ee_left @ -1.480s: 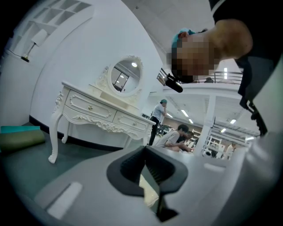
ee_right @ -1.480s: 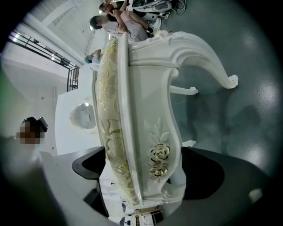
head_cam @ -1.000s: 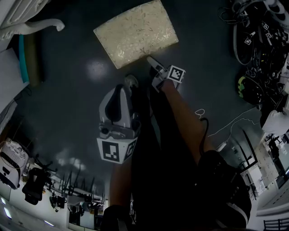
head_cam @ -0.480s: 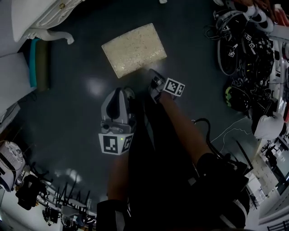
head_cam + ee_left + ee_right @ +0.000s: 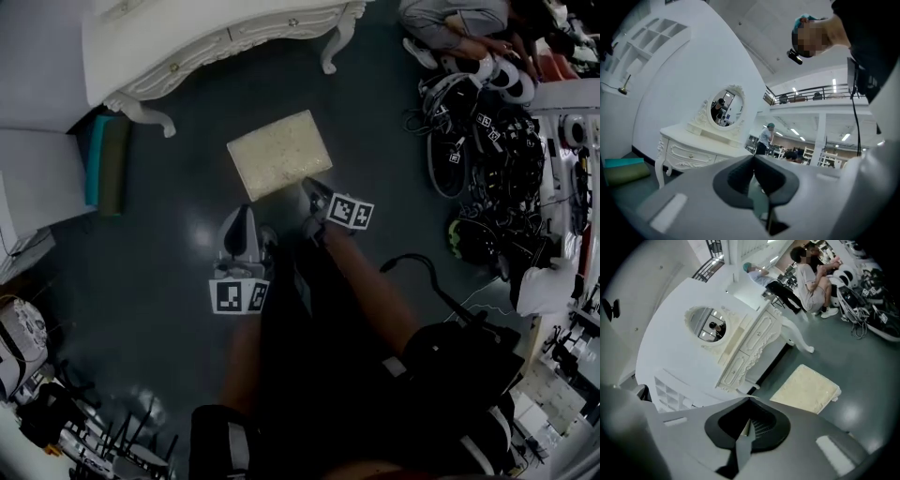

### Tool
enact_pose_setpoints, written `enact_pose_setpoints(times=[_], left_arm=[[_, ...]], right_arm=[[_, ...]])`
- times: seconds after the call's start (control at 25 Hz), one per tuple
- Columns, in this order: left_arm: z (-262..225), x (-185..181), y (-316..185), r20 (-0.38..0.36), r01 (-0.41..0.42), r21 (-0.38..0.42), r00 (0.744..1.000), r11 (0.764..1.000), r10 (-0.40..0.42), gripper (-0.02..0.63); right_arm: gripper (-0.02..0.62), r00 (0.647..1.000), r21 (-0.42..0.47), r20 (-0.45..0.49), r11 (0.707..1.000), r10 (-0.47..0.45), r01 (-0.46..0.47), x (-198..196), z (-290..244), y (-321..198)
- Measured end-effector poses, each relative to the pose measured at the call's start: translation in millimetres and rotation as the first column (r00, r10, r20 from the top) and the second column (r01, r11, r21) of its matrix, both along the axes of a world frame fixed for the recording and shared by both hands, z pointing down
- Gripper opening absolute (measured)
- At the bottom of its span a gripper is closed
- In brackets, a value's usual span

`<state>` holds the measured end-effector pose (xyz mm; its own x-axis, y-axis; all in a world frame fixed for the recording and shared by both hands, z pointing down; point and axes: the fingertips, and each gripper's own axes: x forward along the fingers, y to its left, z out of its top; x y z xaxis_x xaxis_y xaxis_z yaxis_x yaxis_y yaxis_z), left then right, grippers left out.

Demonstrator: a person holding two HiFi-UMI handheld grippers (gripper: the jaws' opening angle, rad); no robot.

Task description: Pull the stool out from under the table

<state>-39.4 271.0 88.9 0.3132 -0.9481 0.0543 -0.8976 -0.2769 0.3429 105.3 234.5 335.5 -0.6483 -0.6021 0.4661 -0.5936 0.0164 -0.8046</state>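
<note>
From the head view, the white table (image 5: 178, 56) is at the top. The stool (image 5: 279, 155) stands on the dark floor just in front of the table, out from under it. The right gripper (image 5: 310, 186) is on the far side of the stool from the table, with its tip right by the stool's edge. The left gripper (image 5: 242, 216) is next to it, a bit farther from the table. A blue and green roll (image 5: 105, 161) lies by the table's leg.

In the left gripper view, the jaws are pressed together with nothing in them. The table has a round mirror (image 5: 725, 107) on top.

In the right gripper view, the jaws are squeezed tight and empty. The stool (image 5: 806, 387) sits apart from them, near the table's curly leg (image 5: 799, 341).
</note>
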Motion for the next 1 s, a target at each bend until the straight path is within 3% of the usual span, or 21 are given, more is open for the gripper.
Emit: enact_pose_setpoints(times=[0.36,0.72,1.0], left_arm=[[-60.2,-6.9,5.0,0.047,0.023,0.020,0.999,1.000,-0.024,0.009],[-90.4,-29.6,8.4,0.027,0.078,0.004,0.997,0.997,-0.078,0.009],[-117.9,-40.5,7.5,0.046,0.099,0.049,0.994,0.994,-0.101,0.009]], right_arm=[[-0.003,0.975,0.150,-0.196,0.980,-0.101,0.132,3.0,-101.8,-12.0],[-0.003,0.935,0.307,-0.350,0.935,-0.065,0.180,9.2,-182.0,-10.5],[-0.003,0.924,0.421,-0.382,0.888,-0.010,0.184,4.1,-240.0,-18.0]])
